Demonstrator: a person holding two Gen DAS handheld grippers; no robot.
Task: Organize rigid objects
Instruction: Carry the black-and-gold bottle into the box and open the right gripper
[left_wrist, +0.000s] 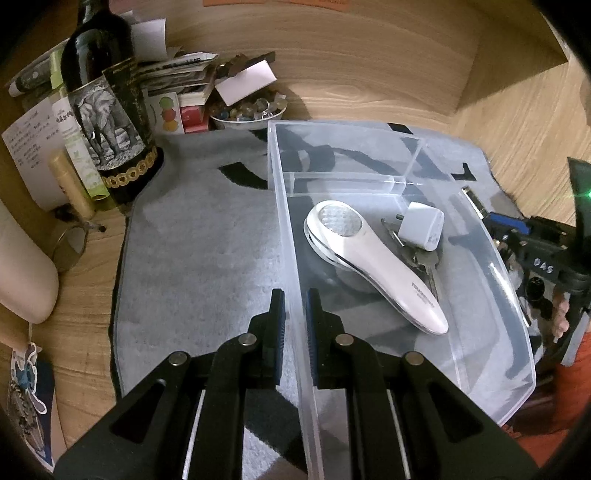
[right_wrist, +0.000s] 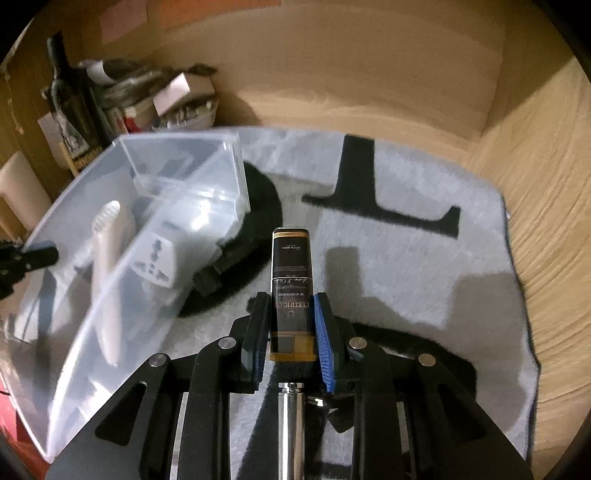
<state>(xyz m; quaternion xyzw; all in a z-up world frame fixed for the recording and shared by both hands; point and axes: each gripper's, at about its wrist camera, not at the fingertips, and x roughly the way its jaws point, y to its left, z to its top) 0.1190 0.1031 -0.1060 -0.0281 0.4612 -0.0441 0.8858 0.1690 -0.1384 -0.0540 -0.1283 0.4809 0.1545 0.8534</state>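
A clear plastic bin (left_wrist: 517, 306) stands on a grey mat (left_wrist: 192, 258). Inside lie a white handheld device (left_wrist: 373, 258), a white plug adapter (left_wrist: 423, 223) and keys (left_wrist: 428, 262). My left gripper (left_wrist: 294, 306) is shut on the bin's left wall, one finger on each side. My right gripper (right_wrist: 290, 317) is shut on a black-and-gold lighter (right_wrist: 290, 280), held above the mat to the right of the bin (right_wrist: 74, 332). The adapter (right_wrist: 157, 262) and white device (right_wrist: 107, 254) show through the bin. The right gripper also shows at the bin's right side in the left wrist view (left_wrist: 524, 236).
A dark bottle with an elephant label (left_wrist: 107, 110), small boxes, papers and a bowl of beads (left_wrist: 247, 110) crowd the back left corner. Wooden walls enclose the desk. A black T mark (right_wrist: 373, 184) lies on the mat (right_wrist: 424, 288).
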